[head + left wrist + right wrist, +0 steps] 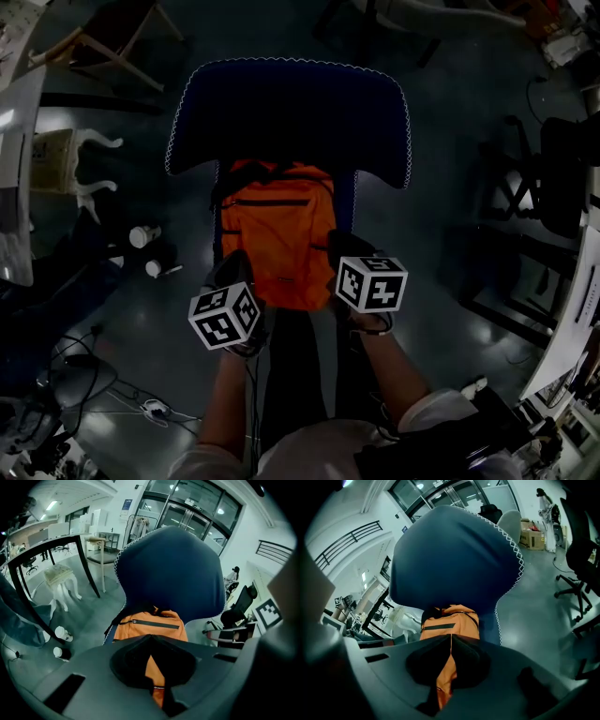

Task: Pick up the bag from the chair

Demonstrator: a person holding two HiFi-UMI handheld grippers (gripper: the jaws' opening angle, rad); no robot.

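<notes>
Left gripper (151,637): jaws clenched, tips meeting at a point with nothing pinched between them. A narrow slit remains below the tips, and orange fabric of the bag (149,623) shows through it from behind. Right gripper (451,636): jaws likewise closed tip to tip and empty, with the same orange visible through the wedge-shaped gap beneath.

In both gripper views the bag (450,623) lies just beyond the closed tips and directly in line with them. It stands upright on the seat and leans against the backrest of the chair (173,569), with a black zip running across its front and black straps at its top.

From the head view, the left gripper (236,269) sits over the bag's (277,234) lower left corner and the right gripper (343,247) over its lower right edge, so the bag lies between the two. Whether either tip touches the fabric cannot be told. Each gripper points down and away from the person, whose forearms (225,403) enter from the bottom edge.

The chair (286,108) has a dark blue backrest with a white zigzag-stitched border. Two cups (142,235) stand on the floor to its left, with a white stool (89,173) further out.
</notes>
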